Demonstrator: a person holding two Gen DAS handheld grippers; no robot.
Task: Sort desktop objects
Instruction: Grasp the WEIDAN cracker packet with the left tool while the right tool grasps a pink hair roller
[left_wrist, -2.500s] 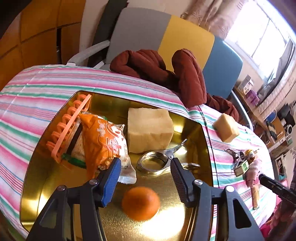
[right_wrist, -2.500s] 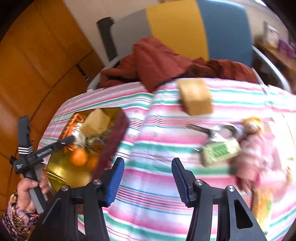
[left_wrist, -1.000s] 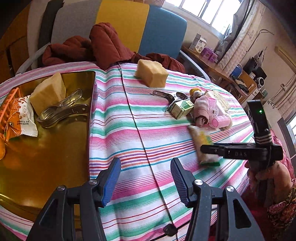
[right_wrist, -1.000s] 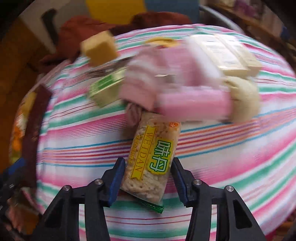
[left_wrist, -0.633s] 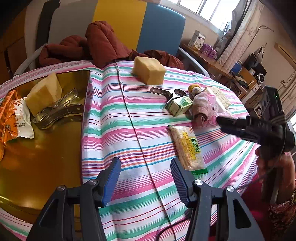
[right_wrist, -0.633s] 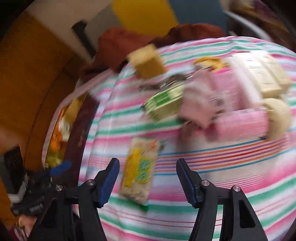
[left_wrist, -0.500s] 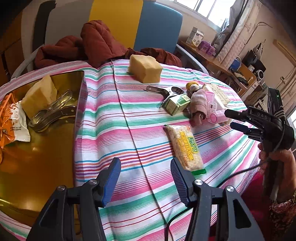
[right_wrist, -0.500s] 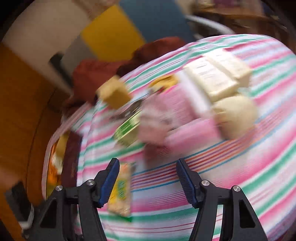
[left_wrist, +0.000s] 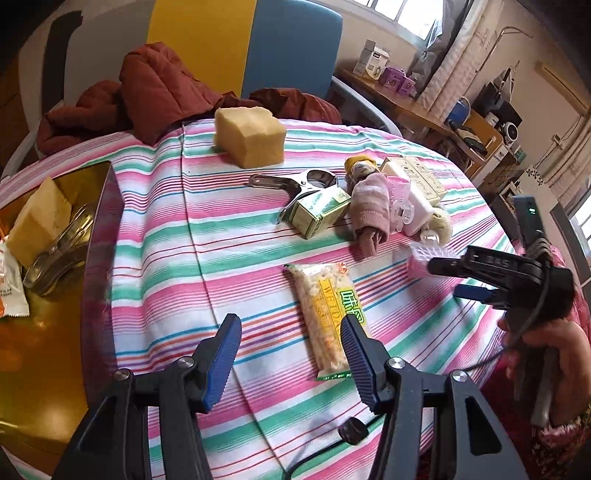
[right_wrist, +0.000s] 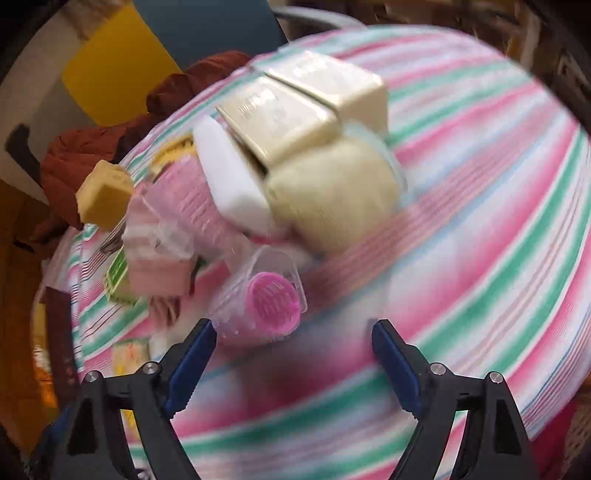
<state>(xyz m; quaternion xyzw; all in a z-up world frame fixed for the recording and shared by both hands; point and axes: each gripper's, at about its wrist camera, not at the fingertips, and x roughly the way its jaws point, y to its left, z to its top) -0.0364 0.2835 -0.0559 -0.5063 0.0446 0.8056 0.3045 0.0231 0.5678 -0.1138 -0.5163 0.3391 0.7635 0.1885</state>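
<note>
My left gripper (left_wrist: 290, 345) hangs open over the striped tablecloth with nothing between its pads. A yellow-green snack packet (left_wrist: 328, 314) lies flat beside its right finger. A gold tray (left_wrist: 48, 332) at the left holds a sponge block (left_wrist: 37, 221) and a metal clip (left_wrist: 62, 254). My right gripper (right_wrist: 291, 332) is low over the pile at the right, jaws opening and empty. A pink roller in a clear case (right_wrist: 266, 299) lies just ahead of its left finger. In the left wrist view the right gripper (left_wrist: 456, 278) is held in a hand at the table's right edge.
On the cloth lie a yellow sponge block (left_wrist: 251, 134), a metal clip (left_wrist: 291, 182), a green box (left_wrist: 317, 212), a pink sock (left_wrist: 369, 210), cream boxes (right_wrist: 295, 107) and a cream ball (right_wrist: 332, 199). A chair with a red jacket (left_wrist: 159, 85) stands behind the table.
The right gripper let go of the snack packet, which now lies on the cloth, then swung over to the pink roller with wider jaws. The left gripper moved right, away from the tray.
</note>
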